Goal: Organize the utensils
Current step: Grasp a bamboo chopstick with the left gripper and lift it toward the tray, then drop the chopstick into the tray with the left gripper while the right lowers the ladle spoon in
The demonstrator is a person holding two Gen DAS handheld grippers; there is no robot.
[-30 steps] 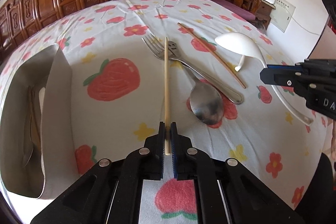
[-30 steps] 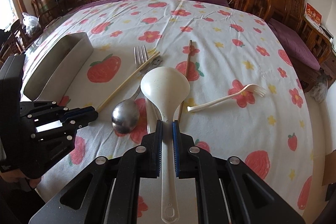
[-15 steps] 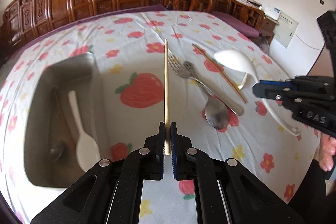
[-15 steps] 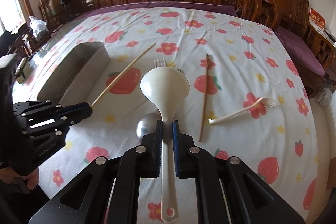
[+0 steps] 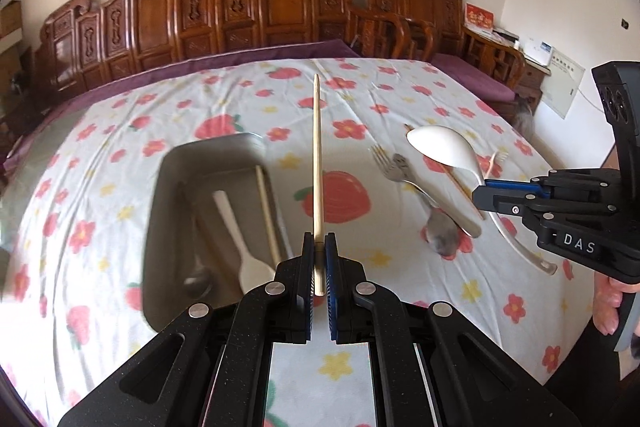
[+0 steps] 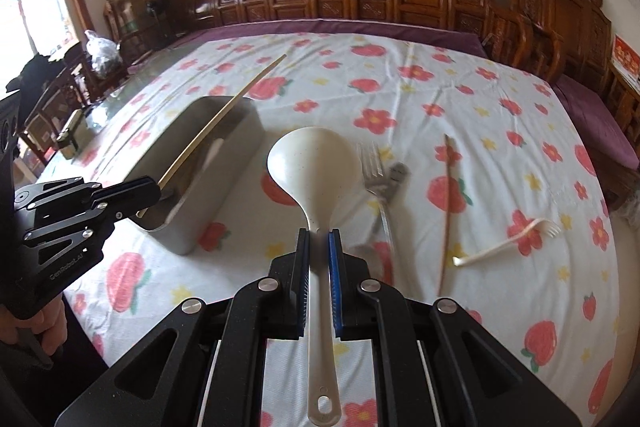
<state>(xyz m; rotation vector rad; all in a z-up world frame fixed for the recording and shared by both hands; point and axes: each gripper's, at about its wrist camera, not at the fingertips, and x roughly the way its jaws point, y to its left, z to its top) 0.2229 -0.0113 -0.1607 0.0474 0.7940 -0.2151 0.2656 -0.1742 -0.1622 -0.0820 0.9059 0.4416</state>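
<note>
Left gripper (image 5: 319, 259) pinched chopstick (image 5: 317, 163) beside tray (image 5: 160, 227) at 9 o'clock, right gripper (image 6: 319, 259) clamped ladle (image 6: 314, 167); best align each lengthwise over tray before releasing.

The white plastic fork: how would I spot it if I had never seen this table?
Start at the flowered tablecloth and go to its right side, beyond the dark chopstick. The white plastic fork lies there alone, tines pointing right. Unlike the metal fork near the middle, it is pale, thin and touches nothing else.
</note>
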